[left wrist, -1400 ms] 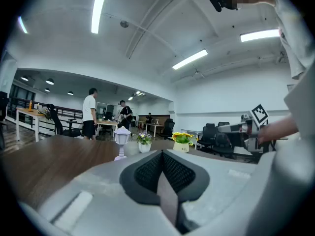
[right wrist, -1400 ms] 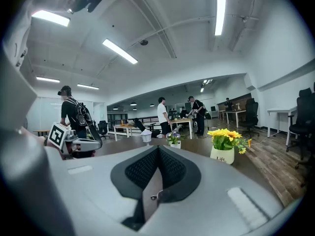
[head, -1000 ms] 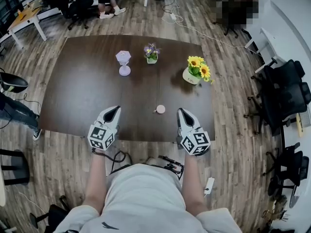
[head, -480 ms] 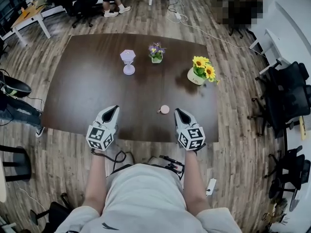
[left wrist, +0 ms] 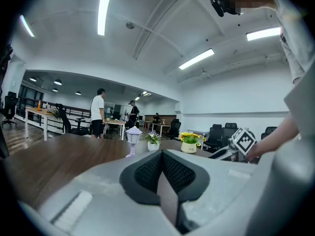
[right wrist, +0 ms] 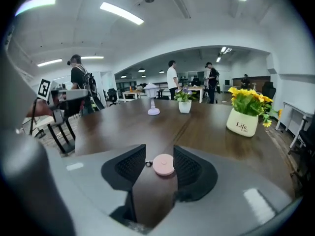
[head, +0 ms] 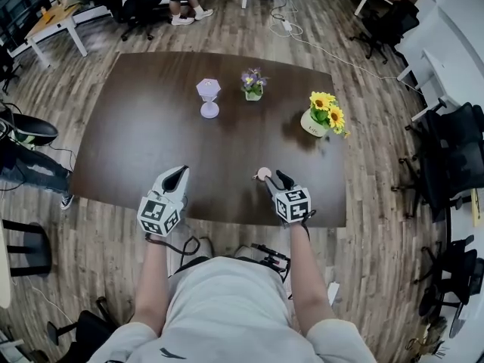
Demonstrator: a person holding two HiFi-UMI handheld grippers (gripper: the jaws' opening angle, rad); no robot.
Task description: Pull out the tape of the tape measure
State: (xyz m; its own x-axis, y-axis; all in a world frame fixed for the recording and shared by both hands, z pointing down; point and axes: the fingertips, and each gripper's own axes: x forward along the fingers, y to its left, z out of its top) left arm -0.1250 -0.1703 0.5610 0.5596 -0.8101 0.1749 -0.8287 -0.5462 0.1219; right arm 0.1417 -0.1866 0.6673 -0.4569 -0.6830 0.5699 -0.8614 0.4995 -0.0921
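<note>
Looking down, head view: we see the tape measure (head: 264, 173) lying on the table (head: 151, 119), just ahead of the right tongs (head: 274, 181) and slightly to their left. The left tongs (head: 175, 174) hang over the near part of the table, well apart from it.
Left gripper view: our left tongs (left wrist: 161, 167) are pressed together on nothing. The tape measure does not show here; the right tongs appear off to the right.
Right gripper view: our right tongs have just been opening and stand spread. The tape measure (right wrist: 163, 164) sits between their tips, with its small pull ring (right wrist: 147, 164) toward the left pad. As far as we can tell, neither pad presses on it.
Done: we judge that only the approach is made. The tape measure lies flat and no tape shows outside it.
Left: we would close the right tongs on the tape measure, bring the left tongs to the pull ring, pinch it, and draw the tape out.
</note>
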